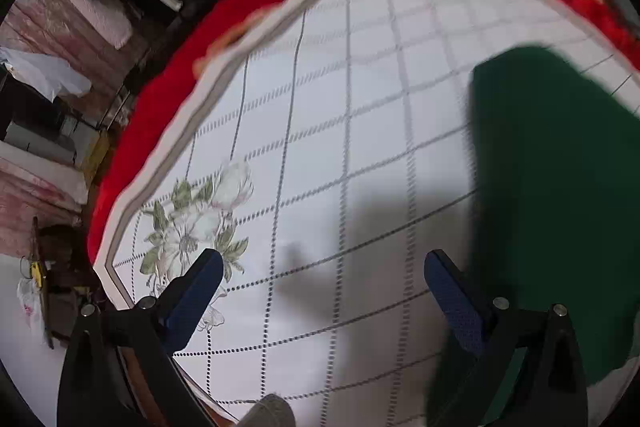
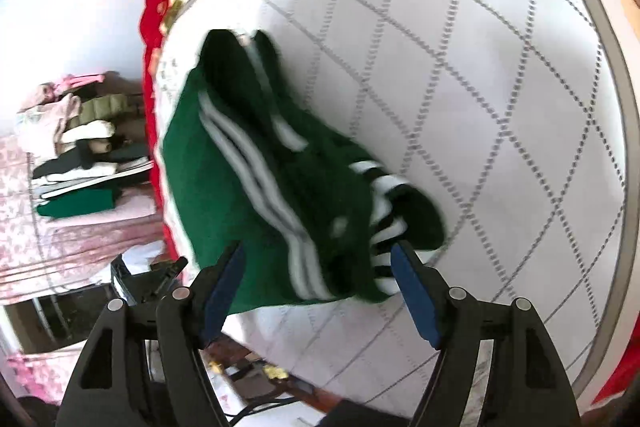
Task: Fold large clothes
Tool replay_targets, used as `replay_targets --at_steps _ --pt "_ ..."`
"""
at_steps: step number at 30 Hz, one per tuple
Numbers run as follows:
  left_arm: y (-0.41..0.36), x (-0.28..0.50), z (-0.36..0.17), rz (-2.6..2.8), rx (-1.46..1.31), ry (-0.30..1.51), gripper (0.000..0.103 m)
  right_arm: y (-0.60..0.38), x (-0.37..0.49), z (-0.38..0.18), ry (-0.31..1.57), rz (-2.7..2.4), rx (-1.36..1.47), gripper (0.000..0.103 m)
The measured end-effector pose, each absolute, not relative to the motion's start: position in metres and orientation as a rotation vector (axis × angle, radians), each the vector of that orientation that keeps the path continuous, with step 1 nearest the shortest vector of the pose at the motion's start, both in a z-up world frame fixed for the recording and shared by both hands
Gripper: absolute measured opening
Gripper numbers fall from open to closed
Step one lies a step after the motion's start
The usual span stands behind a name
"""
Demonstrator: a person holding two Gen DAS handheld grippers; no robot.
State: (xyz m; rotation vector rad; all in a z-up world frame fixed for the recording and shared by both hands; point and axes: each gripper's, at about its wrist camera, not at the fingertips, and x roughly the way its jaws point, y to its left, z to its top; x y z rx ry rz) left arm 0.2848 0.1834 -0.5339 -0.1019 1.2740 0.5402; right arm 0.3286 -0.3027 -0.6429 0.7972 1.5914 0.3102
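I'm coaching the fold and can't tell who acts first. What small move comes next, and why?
Probably bring the right claw forward and close it on the green striped garment. Both claws look open and empty, the garment lies bunched just ahead of it, and the left claw faces bare quilted sheet.

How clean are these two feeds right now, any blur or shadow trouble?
Left wrist view: green garment smeared, red blanket edge blurred, soft tool shadow on the grid sheet. Right wrist view: garment stripes blurred, left background overexposed, fisheye bending the grid lines.
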Motion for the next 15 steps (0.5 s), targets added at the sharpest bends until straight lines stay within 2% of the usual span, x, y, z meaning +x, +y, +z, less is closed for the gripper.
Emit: replay_targets --at_steps 3,6,7,8,9,10,11,13,15 --pt "0.167 0.293 -0.522 0.508 -0.129 1.253 0.103 -0.284 0.331 -0.657 1.653 0.352 0.822 0.076" --pt "0.155 0.295 -0.529 0.482 -0.129 1.267 0.103 -0.256 0.338 -0.685 1.713 0.329 0.587 0.076" --pt "0.151 0.297 -0.531 0.479 -0.129 1.276 0.103 -0.251 0.34 -0.691 1.716 0.324 0.563 0.072" --pt "0.145 0.298 -0.534 0.468 -0.137 1.291 0.103 -0.249 0.341 -0.693 1.699 0.319 0.591 0.055" --pt "0.139 0.297 -0.536 0.451 -0.146 1.301 0.103 -0.25 0.341 -0.693 1.695 0.316 0.62 0.052" --pt "0.134 0.296 -0.536 0.437 -0.148 1.306 0.103 -0.253 0.34 -0.692 1.678 0.323 0.663 0.035" --pt "0.129 0.295 -0.537 0.421 -0.148 1.31 0.103 -0.263 0.337 -0.691 1.654 0.339 0.756 0.023" --pt "0.116 0.291 -0.533 0.399 -0.143 1.314 0.103 -0.292 0.326 -0.689 1.543 0.395 1.069 0.019" --pt "0.107 0.289 -0.532 0.381 -0.131 1.311 0.103 -0.311 0.317 -0.694 1.553 0.337 1.128 0.018"
